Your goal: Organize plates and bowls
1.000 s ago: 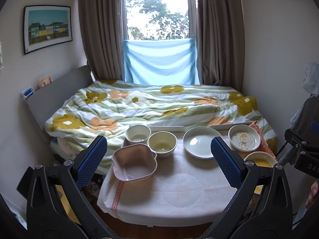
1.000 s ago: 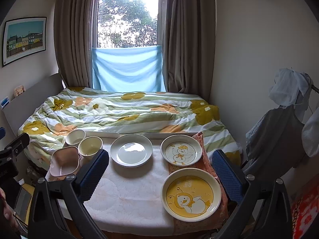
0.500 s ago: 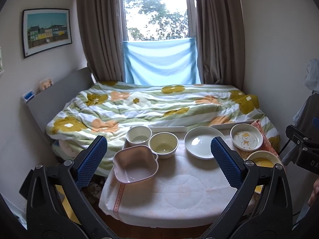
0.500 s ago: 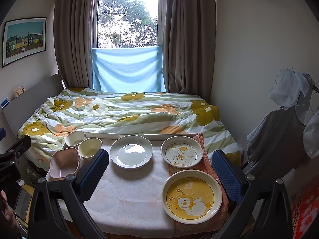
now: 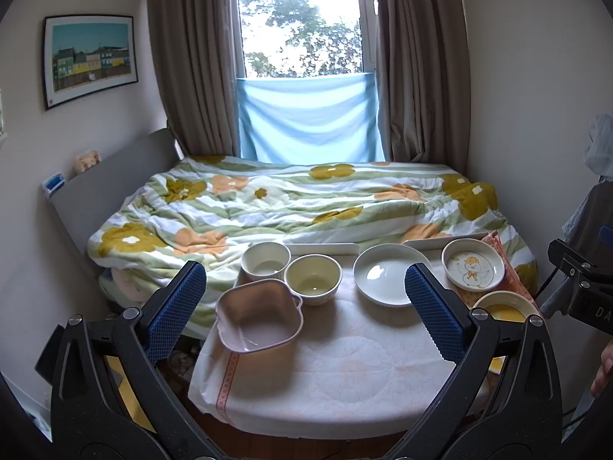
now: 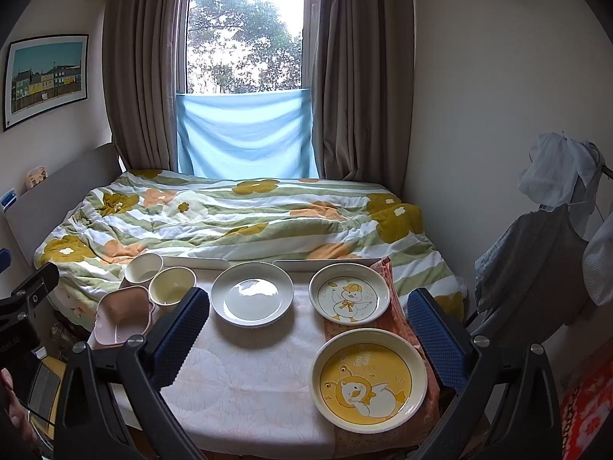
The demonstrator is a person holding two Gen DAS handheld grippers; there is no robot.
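left gripper [image 5: 304, 299] gaping wide, holding nothing, hovering over bench [image 5: 345, 364]; pink square bowl [image 5: 259, 314] sitting just ahead between fingers. right gripper [image 6: 306, 326] gaping wide, empty; white plate [image 6: 252, 298] lying ahead, yellow duck plate [image 6: 367, 378] sitting near right finger.

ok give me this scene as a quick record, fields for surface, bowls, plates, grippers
surface: small table under a white cloth, at the foot of a bed
bowls: pink square bowl, cream bowl, white bowl, clustered at the table's left
plates: plain white plate mid-table; small duck plate and large yellow duck plate on the right
left gripper: open, holding nothing
right gripper: open, holding nothing
stacking: none yet
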